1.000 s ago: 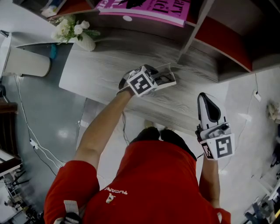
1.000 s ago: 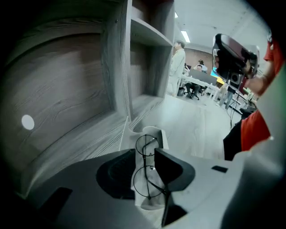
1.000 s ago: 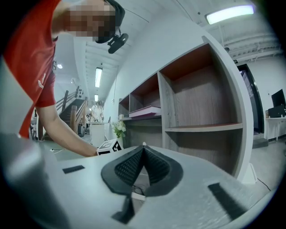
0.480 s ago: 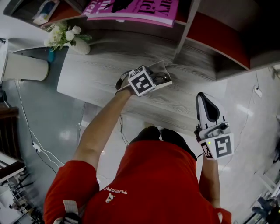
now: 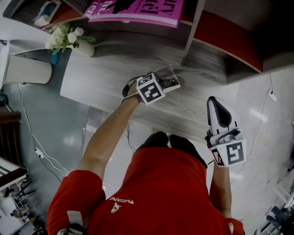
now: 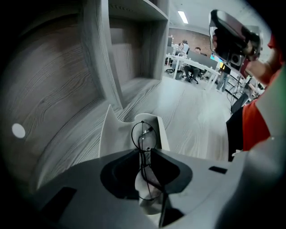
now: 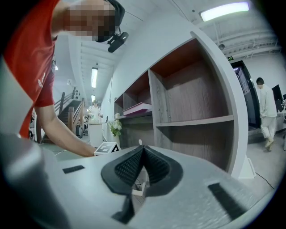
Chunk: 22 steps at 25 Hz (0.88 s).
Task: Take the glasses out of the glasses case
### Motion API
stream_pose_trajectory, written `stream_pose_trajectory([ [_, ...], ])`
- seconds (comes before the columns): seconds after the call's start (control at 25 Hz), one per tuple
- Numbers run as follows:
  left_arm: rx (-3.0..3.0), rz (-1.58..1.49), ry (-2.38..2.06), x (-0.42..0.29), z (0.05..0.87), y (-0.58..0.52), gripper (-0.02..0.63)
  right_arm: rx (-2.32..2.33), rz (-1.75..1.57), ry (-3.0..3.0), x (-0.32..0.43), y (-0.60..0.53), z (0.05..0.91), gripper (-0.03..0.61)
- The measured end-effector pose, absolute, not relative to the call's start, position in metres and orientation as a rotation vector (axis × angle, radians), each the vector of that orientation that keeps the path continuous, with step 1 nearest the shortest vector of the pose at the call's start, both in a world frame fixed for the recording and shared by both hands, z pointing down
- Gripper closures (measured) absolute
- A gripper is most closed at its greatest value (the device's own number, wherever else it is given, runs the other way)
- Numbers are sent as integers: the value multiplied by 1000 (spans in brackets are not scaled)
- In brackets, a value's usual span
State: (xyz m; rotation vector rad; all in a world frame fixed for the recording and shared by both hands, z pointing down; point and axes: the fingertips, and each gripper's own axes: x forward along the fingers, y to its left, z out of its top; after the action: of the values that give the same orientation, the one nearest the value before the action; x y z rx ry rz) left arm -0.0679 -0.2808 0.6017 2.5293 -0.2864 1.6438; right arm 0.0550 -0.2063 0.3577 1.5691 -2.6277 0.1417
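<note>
Two grippers are in our hands. Nearest, our right gripper (image 5: 217, 103) hangs at the desk (image 5: 110, 69) edge, jaws together on nothing. Farther, our left gripper (image 6: 145, 150) is closing its jaws around one pair of glasses (image 6: 143, 135), not yet pinching them, in one open glasses case (image 6: 114, 134). Beyond stand one vase of flowers (image 5: 69, 39) and one pink book (image 5: 138, 11).

Thin black wire glasses (image 6: 143, 133) stand between the closing left tongs' (image 6: 144, 155) black pads (image 6: 119, 173), over a white case (image 6: 114, 136). The surface (image 5: 105, 73) beneath is pale grey woodgrain. The right tongs (image 7: 143, 152) are white, and both bear black-and-white square markers (image 5: 150, 90).
</note>
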Motion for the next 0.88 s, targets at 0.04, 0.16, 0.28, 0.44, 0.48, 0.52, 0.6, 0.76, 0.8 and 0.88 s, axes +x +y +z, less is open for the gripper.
stream_pose_trajectory([
  [0.04, 2526, 1628, -298, -68, 601, -281, 540, 1569, 142, -2628, 56, -206, 358, 574],
  [0.16, 2525, 1587, -331, -69, 599, -282, 546, 1569, 144, -2627, 57, -204, 358, 574],
  [0.28, 2540, 1544, -375, -70, 595, -286, 554, 1571, 146, -2623, 60, -203, 359, 574],
  [0.44, 2559, 1464, -427, -69, 587, -288, 563, 1573, 145, -2621, 62, -202, 359, 574],
  [0.48, 2564, 1445, -436, -69, 585, -288, 565, 1572, 145, -2622, 61, -203, 359, 574],
  [0.52, 2570, 1426, -448, -69, 582, -289, 566, 1570, 145, -2624, 61, -203, 358, 574],
  [0.6, 2585, 1382, -481, -70, 576, -291, 572, 1566, 143, -2630, 59, -203, 358, 574],
  [0.76, 2612, 1277, -548, -72, 559, -294, 572, 1558, 136, -2638, 56, -203, 356, 574],
  [0.8, 2620, 1252, -560, -72, 555, -294, 572, 1556, 134, -2640, 55, -203, 355, 574],
  [0.88, 2629, 1198, -584, -73, 546, -293, 573, 1552, 128, -2645, 53, -203, 353, 574],
])
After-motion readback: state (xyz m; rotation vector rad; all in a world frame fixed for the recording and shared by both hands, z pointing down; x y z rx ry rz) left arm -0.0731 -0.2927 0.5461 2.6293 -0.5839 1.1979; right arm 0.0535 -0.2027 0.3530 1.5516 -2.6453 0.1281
